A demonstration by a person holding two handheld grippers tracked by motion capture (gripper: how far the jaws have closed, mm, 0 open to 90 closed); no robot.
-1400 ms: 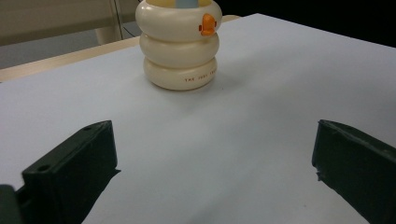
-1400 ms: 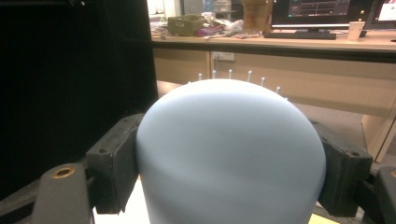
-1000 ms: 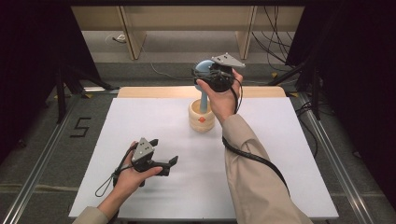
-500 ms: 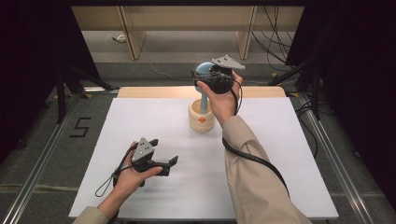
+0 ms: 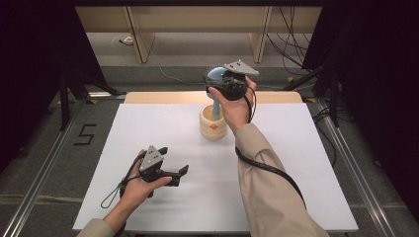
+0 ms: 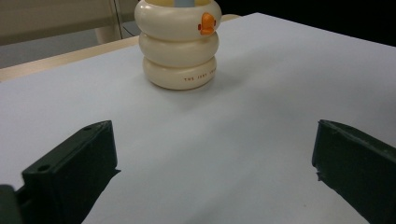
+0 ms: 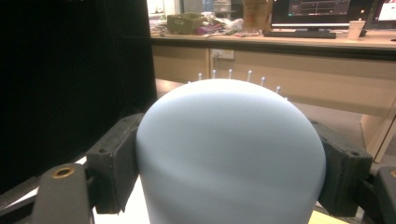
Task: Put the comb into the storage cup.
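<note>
Left gripper (image 5: 170, 168): jaws spread wide, nothing between them, low over the white table (image 5: 148, 123). Ahead of its jaws stands the cream ringed holder (image 6: 179, 44). Right gripper (image 5: 225, 84): jaws pinch the pale blue brush head (image 7: 231, 149) above the holder, handle reaching into it.

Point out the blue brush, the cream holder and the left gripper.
blue brush (image 7: 231, 154): right gripper view, back of its head.
cream holder (image 6: 180, 44): left gripper view, middle ring.
left gripper (image 5: 174, 165): high view, between its fingertips.
</note>
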